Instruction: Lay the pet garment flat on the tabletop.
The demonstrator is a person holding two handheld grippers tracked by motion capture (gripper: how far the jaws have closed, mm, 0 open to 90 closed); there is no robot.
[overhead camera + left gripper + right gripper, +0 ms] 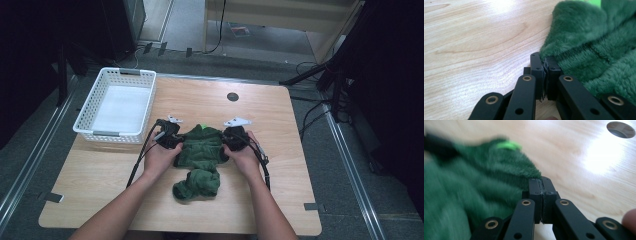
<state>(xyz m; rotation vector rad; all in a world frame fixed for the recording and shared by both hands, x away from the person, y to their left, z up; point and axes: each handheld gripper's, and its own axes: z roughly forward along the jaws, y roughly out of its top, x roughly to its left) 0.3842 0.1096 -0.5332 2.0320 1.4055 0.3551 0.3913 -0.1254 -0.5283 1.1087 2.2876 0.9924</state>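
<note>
A dark green plush garment [200, 155] lies crumpled in the middle of the wooden table [100, 170], with a bright green tag [204, 126] at its far edge. My left gripper [178, 141] rests at the garment's left edge and my right gripper [226, 142] at its right edge, each in a hand. In the left gripper view the jaws [545, 60] are shut, and the plush edge [594, 40] meets their tips. In the right gripper view the jaws [542, 181] are shut too, beside the cloth's corner [474, 195]. No cloth shows between either pair of pads.
A white plastic basket [90, 105] stands at the table's far left, just behind the left hand. A round cable hole [232, 96] sits in the tabletop beyond the garment. Cables trail from both grippers toward the near edge.
</note>
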